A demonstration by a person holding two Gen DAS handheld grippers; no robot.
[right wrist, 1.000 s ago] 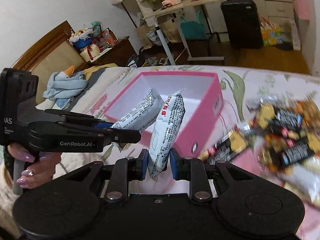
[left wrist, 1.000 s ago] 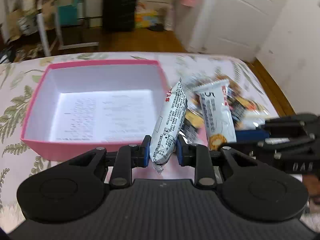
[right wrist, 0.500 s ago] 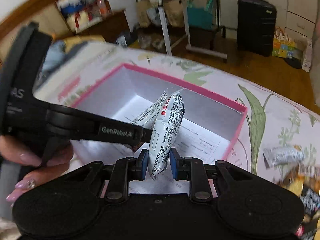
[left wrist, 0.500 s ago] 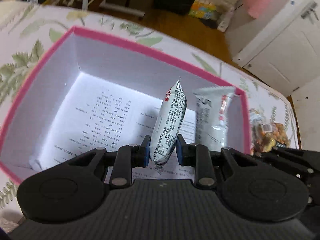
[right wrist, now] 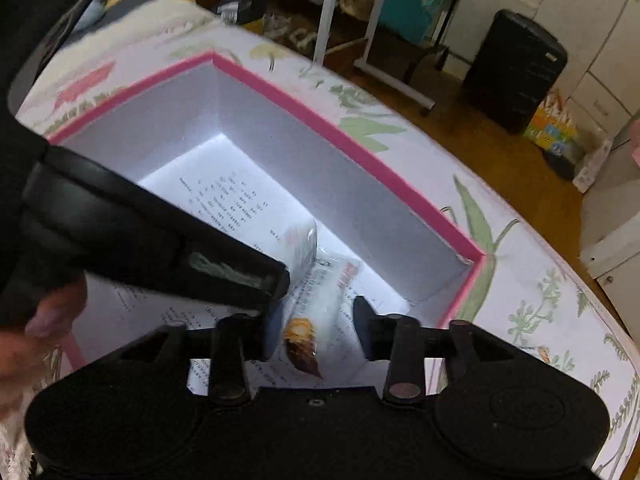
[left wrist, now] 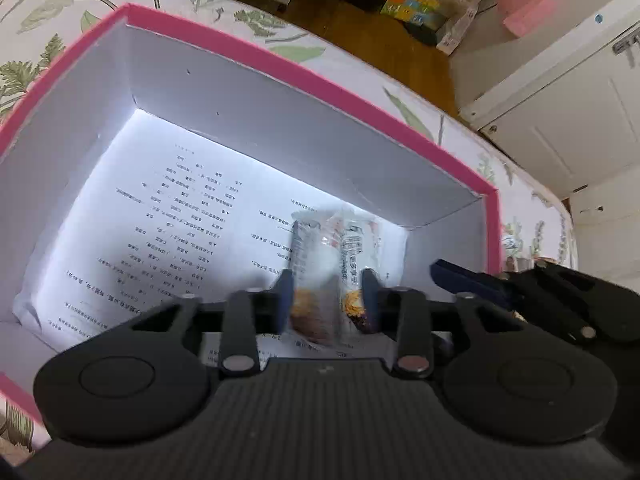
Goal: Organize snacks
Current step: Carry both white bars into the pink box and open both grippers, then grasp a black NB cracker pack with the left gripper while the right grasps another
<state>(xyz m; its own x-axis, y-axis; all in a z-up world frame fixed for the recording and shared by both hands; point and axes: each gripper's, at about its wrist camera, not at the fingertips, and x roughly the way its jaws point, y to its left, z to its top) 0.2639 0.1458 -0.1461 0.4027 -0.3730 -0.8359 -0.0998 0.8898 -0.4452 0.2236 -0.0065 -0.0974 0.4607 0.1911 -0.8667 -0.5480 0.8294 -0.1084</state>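
The pink box (left wrist: 304, 76) is open on top, and most of its paper-lined floor (left wrist: 160, 216) is bare toward the far and left walls. 2 snack packets (left wrist: 332, 264) lie in the near right corner, between the opening jaws of the left gripper (left wrist: 325, 300). The right gripper (right wrist: 316, 328), its jaws opening too, crowds that same corner, hemmed by the right wall (right wrist: 468, 284).

A brown wooden plank floor (right wrist: 500, 160) runs behind the leaf-patterned cream bedspread (right wrist: 532, 288). A black hard-shell suitcase (right wrist: 516, 68) stands beside white panelled cupboard doors (left wrist: 568, 104) and a white metal-legged table (right wrist: 384, 40).
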